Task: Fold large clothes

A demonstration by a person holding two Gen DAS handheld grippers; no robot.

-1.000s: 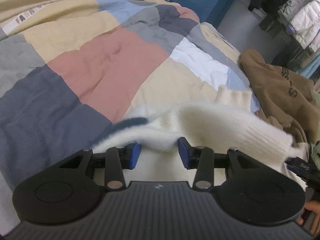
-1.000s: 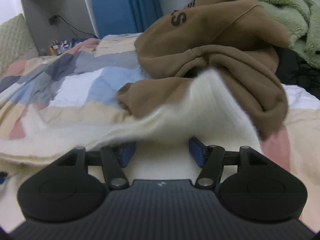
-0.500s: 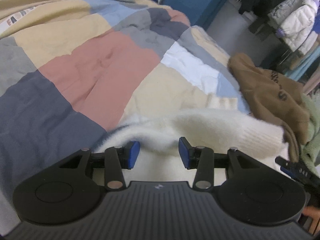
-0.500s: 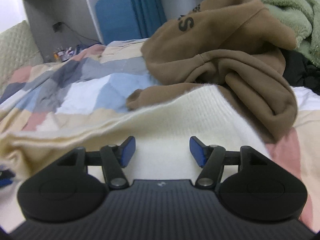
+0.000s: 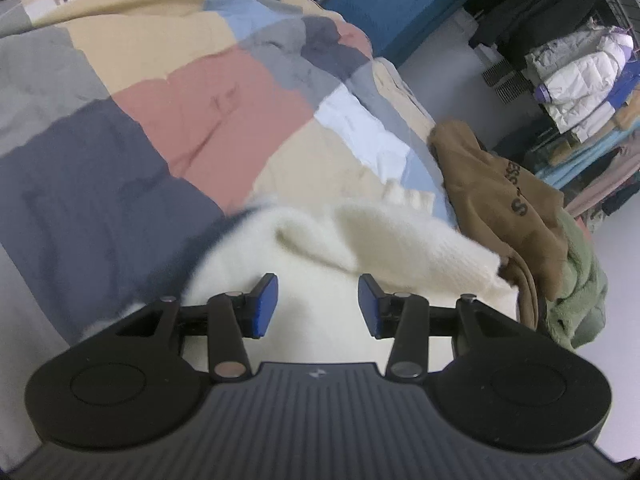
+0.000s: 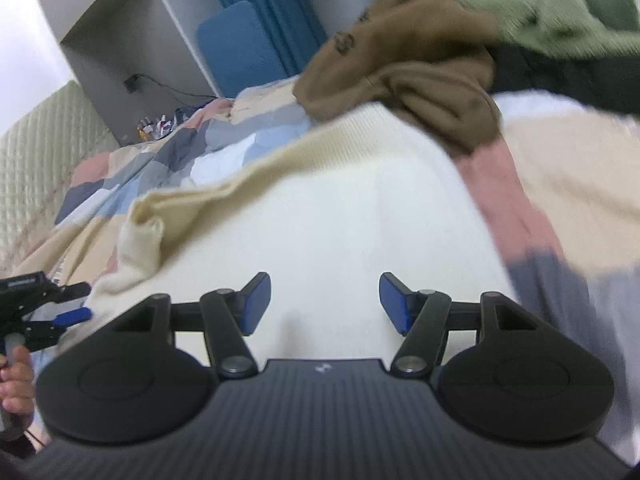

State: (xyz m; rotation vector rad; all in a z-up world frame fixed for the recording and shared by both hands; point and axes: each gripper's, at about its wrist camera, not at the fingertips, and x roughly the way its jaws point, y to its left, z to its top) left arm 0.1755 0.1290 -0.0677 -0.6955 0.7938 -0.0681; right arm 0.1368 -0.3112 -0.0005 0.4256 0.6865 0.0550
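Note:
A cream-white knit sweater [image 5: 320, 264] lies on a patchwork quilt [image 5: 200, 112]; it also fills the middle of the right wrist view [image 6: 328, 216], with a sleeve cuff [image 6: 140, 236] folded at its left. My left gripper [image 5: 317, 304] is open above the sweater, holding nothing. My right gripper [image 6: 325, 300] is open above the flat sweater body, holding nothing. The left gripper also shows at the left edge of the right wrist view [image 6: 36, 304], held by a hand.
A brown hoodie [image 5: 504, 196] and a green fleece [image 5: 576, 280] are piled beside the sweater; they show in the right wrist view too, hoodie [image 6: 400, 68], fleece [image 6: 540, 4]. A blue chair [image 5: 380, 0] and a clothes rack [image 5: 572, 76] stand beyond the bed.
Both grippers have let go of the sweater and lifted back. The sweater has dropped flat onto the quilt. The right gripper's jaws have opened wider.

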